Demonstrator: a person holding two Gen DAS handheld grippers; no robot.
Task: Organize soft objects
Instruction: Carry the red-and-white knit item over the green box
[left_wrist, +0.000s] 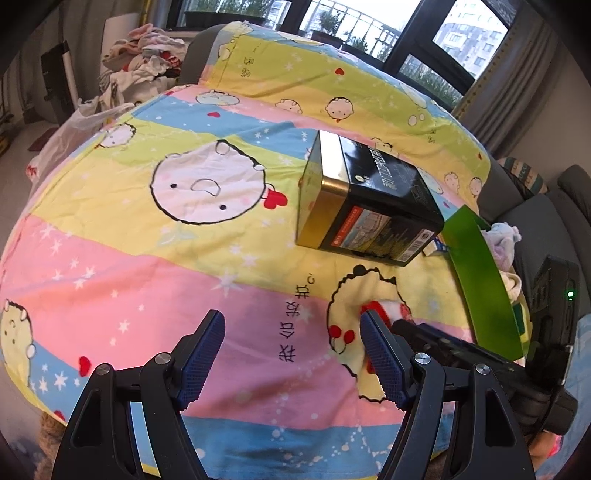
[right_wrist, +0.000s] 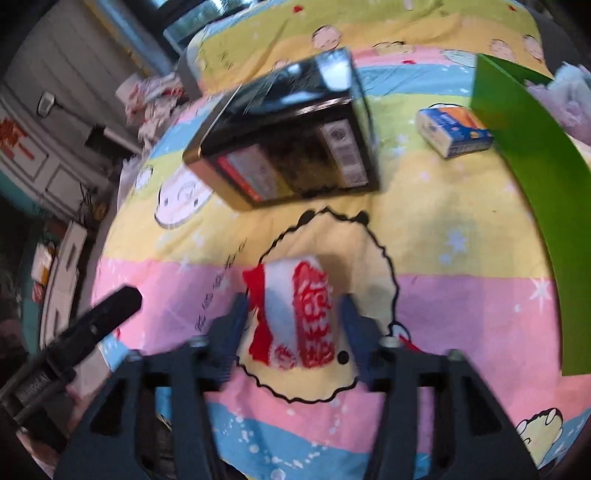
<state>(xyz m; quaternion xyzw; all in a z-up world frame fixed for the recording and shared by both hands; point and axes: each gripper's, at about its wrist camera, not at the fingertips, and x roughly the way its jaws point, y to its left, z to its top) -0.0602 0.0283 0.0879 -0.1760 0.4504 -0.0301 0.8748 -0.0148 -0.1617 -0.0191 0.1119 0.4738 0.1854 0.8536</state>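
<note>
Between the right gripper's (right_wrist: 291, 314) parted pads, on the cartoon bedspread (left_wrist: 147, 280), lies a red-and-white soft packet (right_wrist: 295, 314); blur hides any contact, though gaps seem to show on both sides. Nearby the left gripper (left_wrist: 291, 354) hovers wide and empty, probably waiting, while the black tin (left_wrist: 365, 199) lies beyond, perhaps where the packet belongs.

windows: dark-framed panes (left_wrist: 417, 40), daylight, buildings and greenery outside
curtain: grey (left_wrist: 517, 85), right of windows
cabinet: white panelled doors (right_wrist: 55, 122)
floor: pale (left_wrist: 22, 136)
</note>
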